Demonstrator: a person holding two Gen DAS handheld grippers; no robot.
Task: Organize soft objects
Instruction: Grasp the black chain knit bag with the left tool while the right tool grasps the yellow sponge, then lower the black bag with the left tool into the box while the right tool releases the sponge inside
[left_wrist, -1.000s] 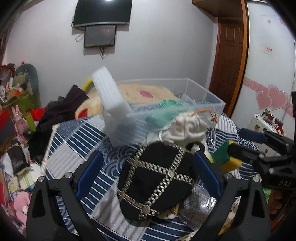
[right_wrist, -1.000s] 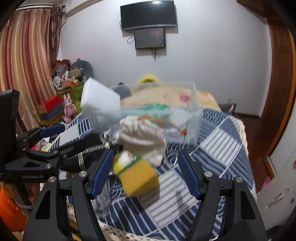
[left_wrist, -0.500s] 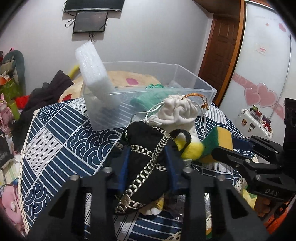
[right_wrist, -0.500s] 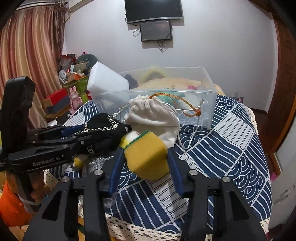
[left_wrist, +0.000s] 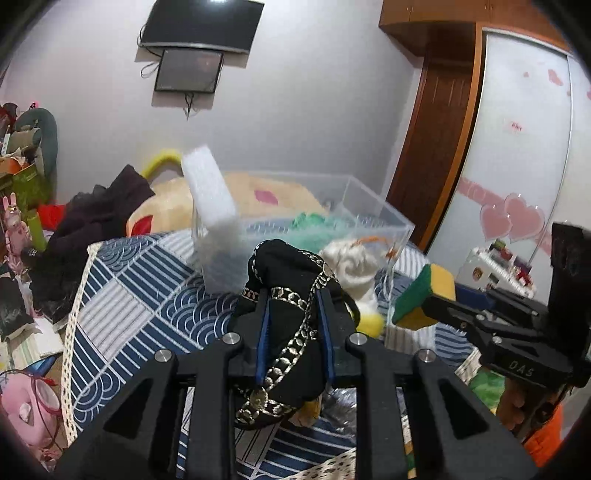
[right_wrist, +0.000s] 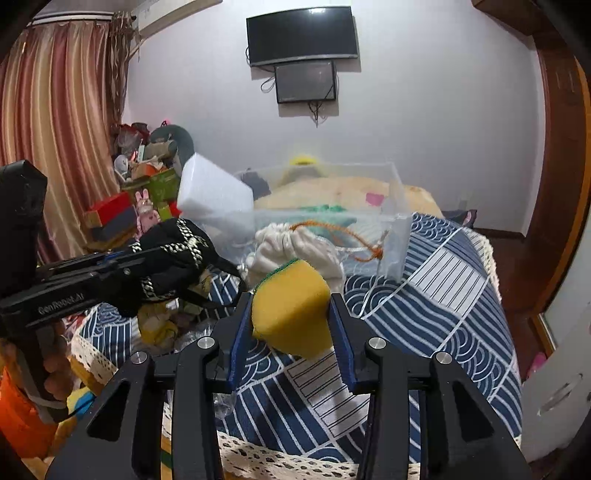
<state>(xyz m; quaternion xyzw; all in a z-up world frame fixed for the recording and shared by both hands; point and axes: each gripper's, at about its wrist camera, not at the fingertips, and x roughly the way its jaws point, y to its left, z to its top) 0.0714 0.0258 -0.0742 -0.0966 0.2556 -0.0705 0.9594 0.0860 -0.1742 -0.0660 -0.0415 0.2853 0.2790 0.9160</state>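
Sponge (right_wrist: 291, 306), the yellow one with a green scrub side, is pinched snugly between the fingers of the right claw (right_wrist: 291, 325) and held up off the bed, so that grab looks done. Over on the other side, a black cloth pouch with gold chain trim (left_wrist: 291, 321) is squeezed in the left claw (left_wrist: 293, 332), its jaws nearly together on the fabric, also lifted clear. Just past both, a cream drawstring bag with an orange cord (right_wrist: 295, 251) is seen resting on the blue patterned bedspread (right_wrist: 443, 295), right up against the front of the clear plastic bin (left_wrist: 369, 229). Inside the bin something green (left_wrist: 317, 225) is already stowed, and a white foam block (left_wrist: 210, 192) is propped over its left rim. So roughly: a couple of items are judged sorted, two are mid-carry, and the drawstring bag plus some yellowish bits lower down probably remain to be picked up.
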